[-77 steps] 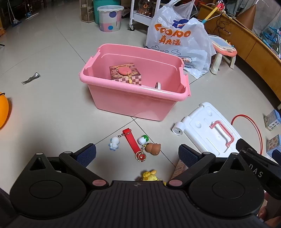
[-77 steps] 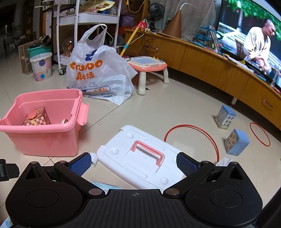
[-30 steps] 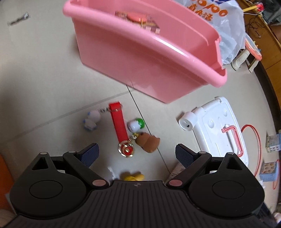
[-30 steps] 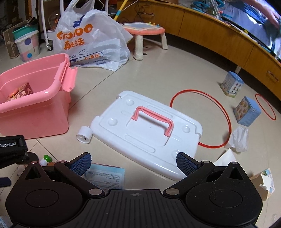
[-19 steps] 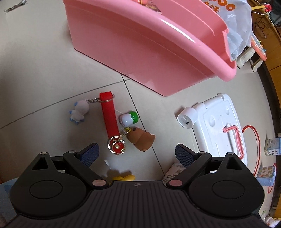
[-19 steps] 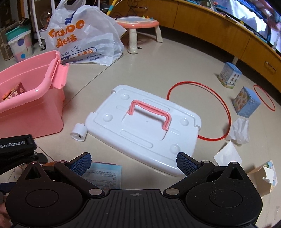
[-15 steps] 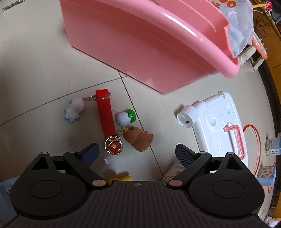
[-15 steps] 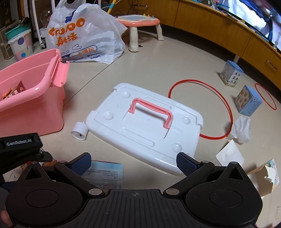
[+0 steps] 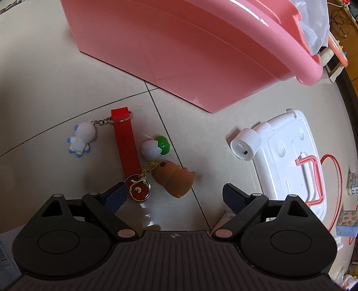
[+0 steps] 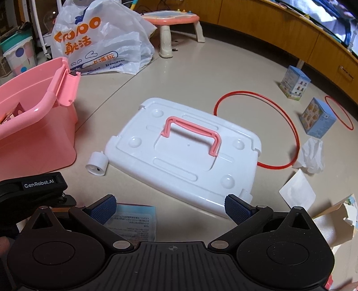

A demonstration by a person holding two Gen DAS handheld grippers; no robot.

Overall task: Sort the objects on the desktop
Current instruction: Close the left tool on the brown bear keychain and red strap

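Keychain clutter lies on the pale tiled floor (image 9: 44, 73) just in front of the left gripper (image 9: 173, 193), whose dark blue padded fingers (image 9: 115, 195) are spread wide with nothing between them. The flat red rubber keychain strap (image 9: 126, 143) runs lengthwise away from the gripper toward the big pink plastic storage bin (image 9: 201, 51), tilted slightly left at its far end. At that far end a short chain links it to a small white astronaut figure with blue feet (image 9: 81, 138); at the near end sits a round gold-rimmed red charm (image 9: 138, 190), almost touching the left finger. Beside the strap lie a white-and-green ball-shaped trinket (image 9: 155, 148) and a brown rounded animal figure (image 9: 173, 179), its narrow end pointing toward the charm.

The bin stands just beyond the strap, its near wall looming over the toys. To the right, a short white plastic cylinder (image 10: 97, 165) rests against the corner of a flat white bin lid with a pink handle (image 10: 185, 147).

The right gripper (image 10: 170, 207) hovers over the lid's near edge, its fingers likewise parted and empty, a light blue printed leaflet (image 10: 132, 221) beneath it. Further off lie a thin red hoop (image 10: 295, 132), two small blue cardboard boxes (image 10: 317, 120), crumpled white tissue (image 10: 312, 155), a white shopping bag with orange lettering (image 10: 100, 42) and a small pink-topped play table (image 10: 176, 18), with a curved wooden cabinet (image 10: 290, 29) along the back.
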